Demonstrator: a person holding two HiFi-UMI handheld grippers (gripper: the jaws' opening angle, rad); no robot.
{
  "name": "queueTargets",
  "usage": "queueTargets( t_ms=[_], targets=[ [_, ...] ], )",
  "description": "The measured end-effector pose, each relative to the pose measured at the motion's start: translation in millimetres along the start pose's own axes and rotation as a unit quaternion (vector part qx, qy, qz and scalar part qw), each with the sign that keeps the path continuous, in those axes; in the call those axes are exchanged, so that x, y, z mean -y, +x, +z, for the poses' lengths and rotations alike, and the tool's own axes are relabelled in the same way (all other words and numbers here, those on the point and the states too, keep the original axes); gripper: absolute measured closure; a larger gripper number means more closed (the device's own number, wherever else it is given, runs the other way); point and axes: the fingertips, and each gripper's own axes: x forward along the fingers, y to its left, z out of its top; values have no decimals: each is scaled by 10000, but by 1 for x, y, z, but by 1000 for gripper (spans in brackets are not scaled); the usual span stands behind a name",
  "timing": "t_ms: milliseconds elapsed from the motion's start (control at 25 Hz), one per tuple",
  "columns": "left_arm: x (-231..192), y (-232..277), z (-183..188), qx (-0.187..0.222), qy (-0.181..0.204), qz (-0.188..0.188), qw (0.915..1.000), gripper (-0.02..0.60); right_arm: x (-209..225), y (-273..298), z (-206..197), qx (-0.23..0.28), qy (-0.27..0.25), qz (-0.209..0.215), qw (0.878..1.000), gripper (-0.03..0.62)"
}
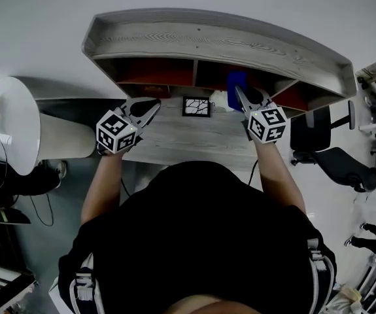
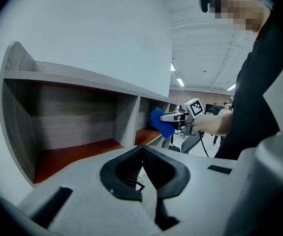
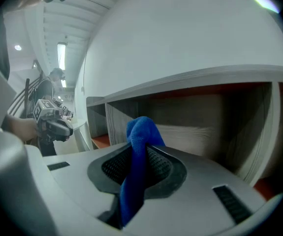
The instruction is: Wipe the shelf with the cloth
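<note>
Up against a white wall, faced the shelf (image 1: 220,41) on the desk's (image 1: 174,139) back edge. Pinched the blue cloth (image 3: 140,136) tight in the right gripper (image 1: 253,100), folded end poking at the mouth of the middle box. Held the left gripper (image 1: 147,108) shut, most likely, and empty, by the left box.

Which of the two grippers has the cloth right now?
The right gripper: its jaws are shut on the blue cloth, in front of the shelf. The left gripper has its jaws together with nothing between them.
</note>
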Motion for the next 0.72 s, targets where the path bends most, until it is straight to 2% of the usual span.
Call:
queueTargets(
  t_ms=[440, 720],
  targets=[
    [-16, -34, -17, -4, -240, 436, 9988, 566, -14, 52, 3, -54, 54, 313, 9995, 531],
    [-30, -60, -24, -7, -355, 701, 9969, 566, -19, 91, -7, -358, -76, 344, 9987, 531]
  ],
)
